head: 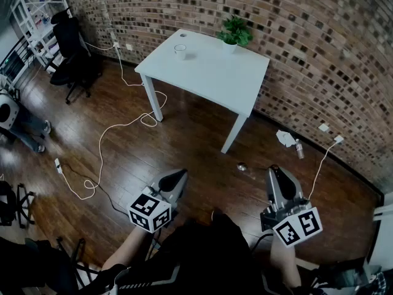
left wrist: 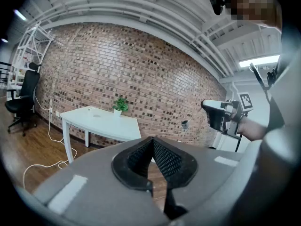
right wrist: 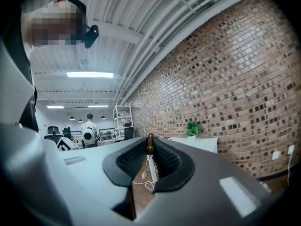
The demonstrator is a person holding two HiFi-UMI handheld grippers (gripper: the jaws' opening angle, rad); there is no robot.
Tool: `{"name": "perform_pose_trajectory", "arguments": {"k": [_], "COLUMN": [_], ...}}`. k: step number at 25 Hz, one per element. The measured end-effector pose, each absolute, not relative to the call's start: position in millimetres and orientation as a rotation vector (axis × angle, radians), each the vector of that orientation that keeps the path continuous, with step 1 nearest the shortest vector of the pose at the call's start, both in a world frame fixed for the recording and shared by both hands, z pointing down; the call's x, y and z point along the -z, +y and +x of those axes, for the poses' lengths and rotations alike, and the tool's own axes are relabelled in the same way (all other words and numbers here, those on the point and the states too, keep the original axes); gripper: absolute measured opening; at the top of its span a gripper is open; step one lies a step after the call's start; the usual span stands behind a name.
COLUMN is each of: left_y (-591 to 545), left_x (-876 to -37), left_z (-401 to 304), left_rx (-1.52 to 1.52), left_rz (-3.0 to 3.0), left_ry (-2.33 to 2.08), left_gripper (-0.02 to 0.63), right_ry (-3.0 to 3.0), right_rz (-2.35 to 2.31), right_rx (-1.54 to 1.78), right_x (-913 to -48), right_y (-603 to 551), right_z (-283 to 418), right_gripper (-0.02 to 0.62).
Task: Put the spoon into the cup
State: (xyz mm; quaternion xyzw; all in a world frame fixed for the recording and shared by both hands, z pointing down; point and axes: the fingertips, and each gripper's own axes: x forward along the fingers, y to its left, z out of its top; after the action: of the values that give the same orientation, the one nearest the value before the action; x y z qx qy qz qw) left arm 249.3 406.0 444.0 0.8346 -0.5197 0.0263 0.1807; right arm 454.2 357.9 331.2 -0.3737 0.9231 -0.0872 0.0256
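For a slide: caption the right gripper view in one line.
Right gripper holds the spoon between its fingers, facing the white table and potted plant by the brick wall.

The left gripper [left wrist: 153, 141] points forward from a bare forearm [head: 126, 254], its jaws closed tip to tip with nothing between them. The right gripper [head: 274, 172] is held level, well apart to the right, jaws clamped on the spoon [right wrist: 150, 146] at their tips.

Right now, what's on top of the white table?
A white cup and a small potted plant, standing apart. The cup's inside is too small to make out.
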Motion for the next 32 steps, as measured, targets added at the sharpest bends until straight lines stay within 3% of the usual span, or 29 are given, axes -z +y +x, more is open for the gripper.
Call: {"name": "perform_pose_trajectory", "arguments": {"k": [16,32], "left_y": [293.0,215.5], "left_x": [-420.7,-415.0], "left_z": [255.5,158.4], "left_rx": [-0.103,-0.08], "left_rz": [2.284,2.282], "left_ry": [-1.614,-1.666], "left_gripper": [-0.008,-0.008], "right_ry": [2.897,2.916], "right_rz": [-0.937,-0.887], "right_rx": [0.258,0.294], "right_x": [-327.0,-328.6], "right_y": [219.9,138.8], "right_z": [442.2,350.2], "right_gripper": [0.046,0.046]}}
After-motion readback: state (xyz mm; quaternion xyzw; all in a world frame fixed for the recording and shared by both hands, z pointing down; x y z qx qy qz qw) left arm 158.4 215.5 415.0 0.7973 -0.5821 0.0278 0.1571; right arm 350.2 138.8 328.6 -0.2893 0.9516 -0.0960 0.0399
